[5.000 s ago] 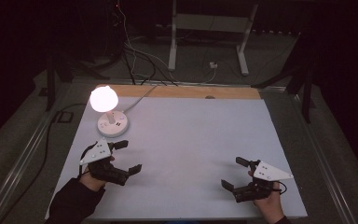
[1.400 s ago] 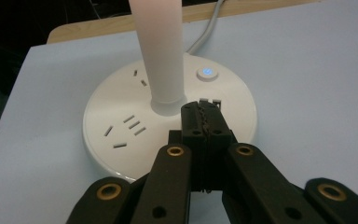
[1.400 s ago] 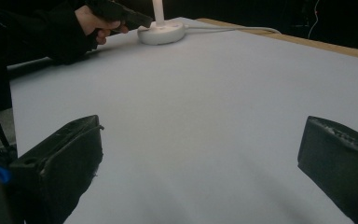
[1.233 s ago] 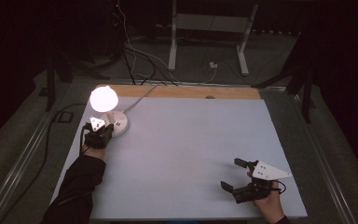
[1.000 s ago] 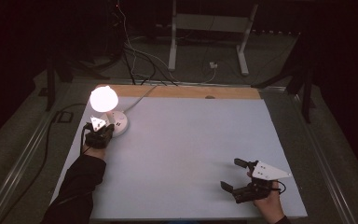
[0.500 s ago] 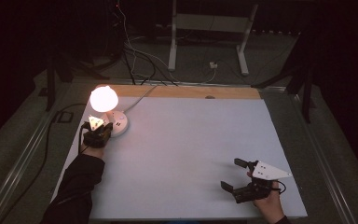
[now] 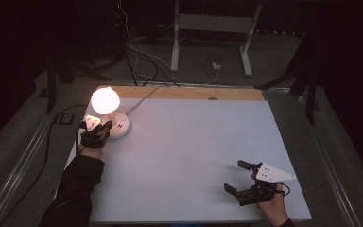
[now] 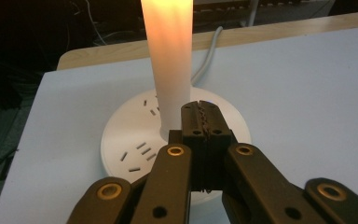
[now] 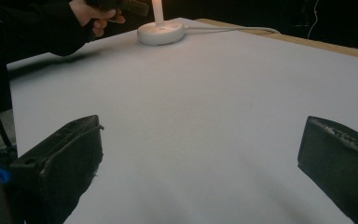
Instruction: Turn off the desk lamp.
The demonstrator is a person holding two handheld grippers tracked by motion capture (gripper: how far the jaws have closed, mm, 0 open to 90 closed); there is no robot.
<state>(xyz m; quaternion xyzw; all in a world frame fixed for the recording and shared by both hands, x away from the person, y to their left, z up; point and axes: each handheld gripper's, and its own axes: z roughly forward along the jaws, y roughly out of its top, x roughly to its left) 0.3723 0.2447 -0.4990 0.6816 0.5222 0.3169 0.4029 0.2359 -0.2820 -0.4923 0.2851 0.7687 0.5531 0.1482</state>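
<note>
A lit lamp with a glowing bulb point(image 7: 105, 100) stands on a round white base point(image 7: 121, 127) with socket slots, at the table's back left. My left gripper point(image 7: 107, 126) is shut with nothing between its jaws. In the left gripper view its closed tips point(image 8: 200, 111) sit over the base point(image 8: 130, 135), right beside the glowing stem point(image 8: 170, 60); whether they touch it I cannot tell. My right gripper point(image 7: 232, 175) lies near the front right of the table, jaws wide open and empty point(image 9: 203, 126). The right gripper view shows the lamp base point(image 9: 161, 32) far off.
The white tabletop point(image 7: 194, 151) has a wooden strip point(image 7: 194, 93) along its far edge. The lamp's cable point(image 7: 142, 97) runs off the back toward cables on the dark floor. A metal stand point(image 7: 212, 28) is behind the table.
Five seconds ago the left gripper was open at the table's front left; it has since reached the lamp base and shut. Over the last second it barely shifted. The right gripper has stayed put.
</note>
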